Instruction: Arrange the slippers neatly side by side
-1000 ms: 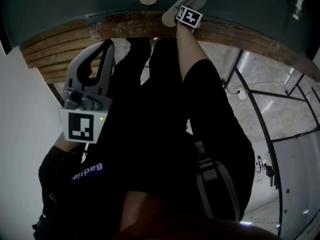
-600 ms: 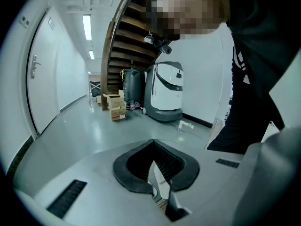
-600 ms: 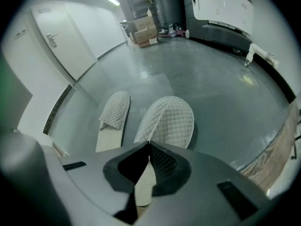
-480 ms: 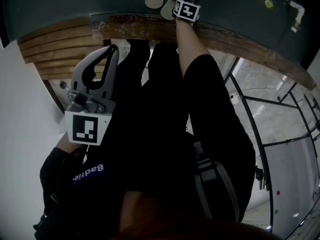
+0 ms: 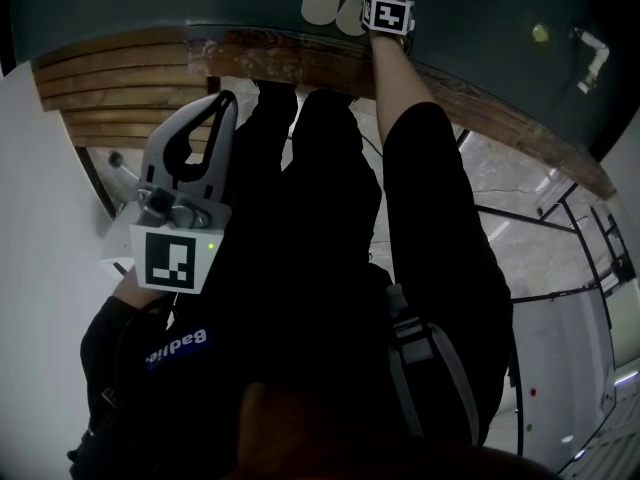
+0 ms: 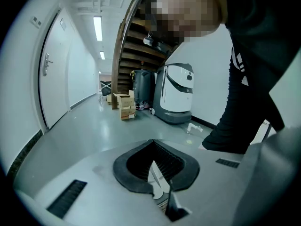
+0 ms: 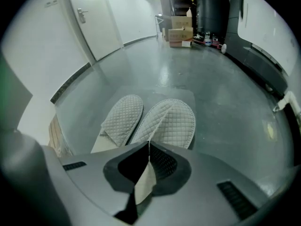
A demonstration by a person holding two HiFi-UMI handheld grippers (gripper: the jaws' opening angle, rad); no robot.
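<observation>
Pinching one slipper beside its mate

Gripping the near edge of the right-hand slipper (image 7: 174, 124) in the closed right gripper (image 7: 149, 145) — down on the grey floor (image 7: 225, 93), just beside the other slipper (image 7: 123, 117). Holding the left gripper (image 6: 155, 166) closed, empty — well apart.

The left slipper (image 7: 123, 119) lies on the floor (image 7: 225, 93). The right slipper (image 7: 175, 121) is just right of it, side by side, toes pointing away the same way. The right hand-held gripper (image 7: 149, 142) is at the right slipper's near end, right of the left slipper's heel. The wooden steps (image 7: 55, 133) are near, to its left. The cardboard boxes (image 7: 180, 32) are well behind it. The door (image 7: 91, 20) is behind, to the left.
</observation>
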